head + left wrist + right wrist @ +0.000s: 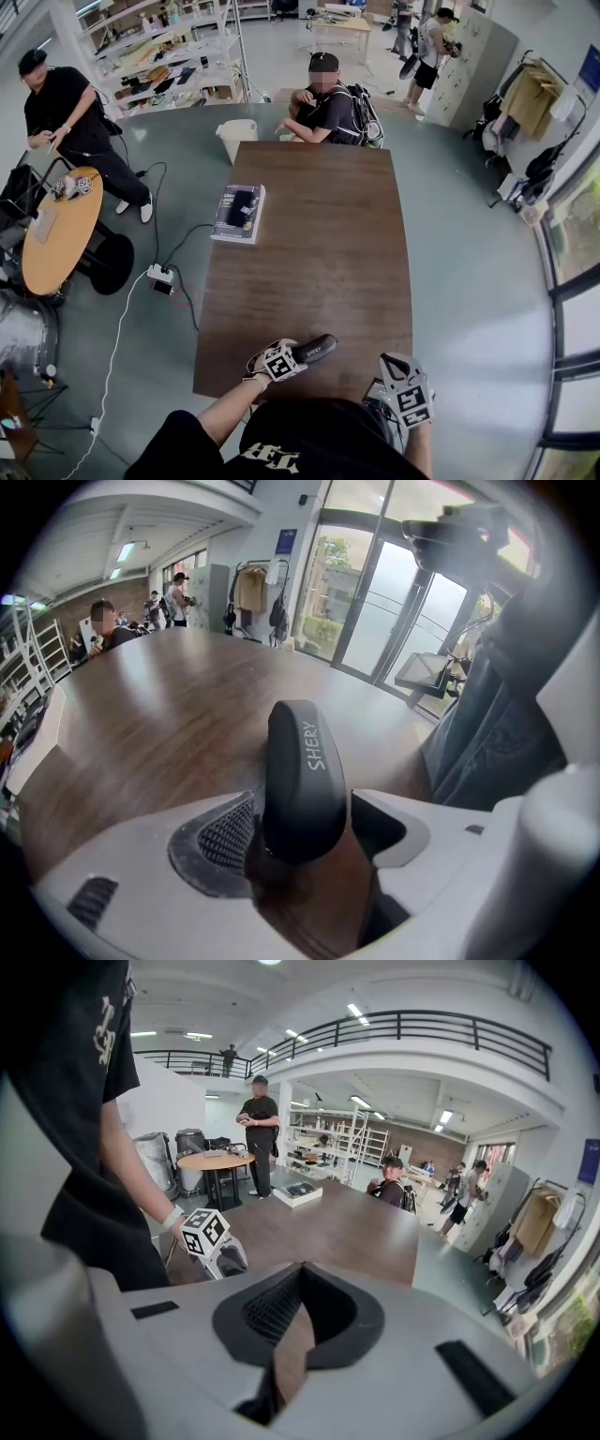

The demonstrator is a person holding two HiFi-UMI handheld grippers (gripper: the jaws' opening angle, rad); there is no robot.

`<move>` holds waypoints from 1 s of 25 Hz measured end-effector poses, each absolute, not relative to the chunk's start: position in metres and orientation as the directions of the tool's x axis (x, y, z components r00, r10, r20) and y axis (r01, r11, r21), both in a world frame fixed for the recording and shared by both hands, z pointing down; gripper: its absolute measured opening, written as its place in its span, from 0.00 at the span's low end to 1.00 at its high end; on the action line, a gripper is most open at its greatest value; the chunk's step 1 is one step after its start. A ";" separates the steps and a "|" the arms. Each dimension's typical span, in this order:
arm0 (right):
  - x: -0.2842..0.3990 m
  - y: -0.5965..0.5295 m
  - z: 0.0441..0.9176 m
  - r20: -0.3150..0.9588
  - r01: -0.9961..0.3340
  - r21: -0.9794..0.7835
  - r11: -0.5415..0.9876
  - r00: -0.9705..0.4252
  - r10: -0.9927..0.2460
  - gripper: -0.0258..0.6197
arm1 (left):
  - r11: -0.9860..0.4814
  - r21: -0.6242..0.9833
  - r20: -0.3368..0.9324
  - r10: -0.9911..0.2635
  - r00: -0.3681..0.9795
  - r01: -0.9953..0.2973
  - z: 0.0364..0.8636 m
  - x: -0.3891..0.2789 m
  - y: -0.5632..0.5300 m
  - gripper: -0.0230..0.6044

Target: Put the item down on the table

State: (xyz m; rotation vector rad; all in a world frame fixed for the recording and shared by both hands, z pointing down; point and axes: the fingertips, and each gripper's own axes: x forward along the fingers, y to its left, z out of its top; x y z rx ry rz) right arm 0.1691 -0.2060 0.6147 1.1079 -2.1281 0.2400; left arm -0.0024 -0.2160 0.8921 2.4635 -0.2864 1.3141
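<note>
Brown rectangular table [328, 216] fills the centre of the head view, its near edge at lower centre. Its surface is bare except for one book [238, 213], lying flat at the far left corner. The cover print is too small to read.

A round wooden table [61, 234] stands at the left of the frame, well apart from the brown one. A person in black [70, 122] stands behind it. A second person [323, 103] sits at the far end of the brown table, upper centre. A white bin [236, 139] stands on the floor just beside that end. A white power strip [159, 275] lies on the floor near the table's left edge.

Left gripper [298, 356], at lower centre, is over the near edge of the table. Its jaws are clamped on a dark grey oblong case [305, 771]. The case projects forward from the jaws over the tabletop. White lettering along its side reads "SHERY". Whether the case touches the wood cannot be told.

Right gripper [405, 389] is at lower right, at the table's near right corner, close to the wearer's body. In the right gripper view [298, 1279] its jaws meet at the tips with nothing between them.
</note>
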 end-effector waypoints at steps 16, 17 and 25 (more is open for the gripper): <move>0.162 -0.208 0.616 0.655 -0.763 0.136 0.631 -0.409 -0.636 0.02 | -0.693 0.328 0.559 -0.406 0.723 -0.643 0.739 -0.042 -0.232 0.36; 0.162 -0.212 0.614 0.648 -0.761 0.139 0.633 -0.414 -0.639 0.02 | -0.686 0.331 0.528 -0.434 0.730 -0.648 0.724 -0.041 -0.235 0.30; 0.160 -0.224 0.603 0.609 -0.747 0.133 0.652 -0.457 -0.648 0.02 | -0.688 0.324 0.281 -0.585 0.761 -0.649 0.625 -0.026 -0.245 0.05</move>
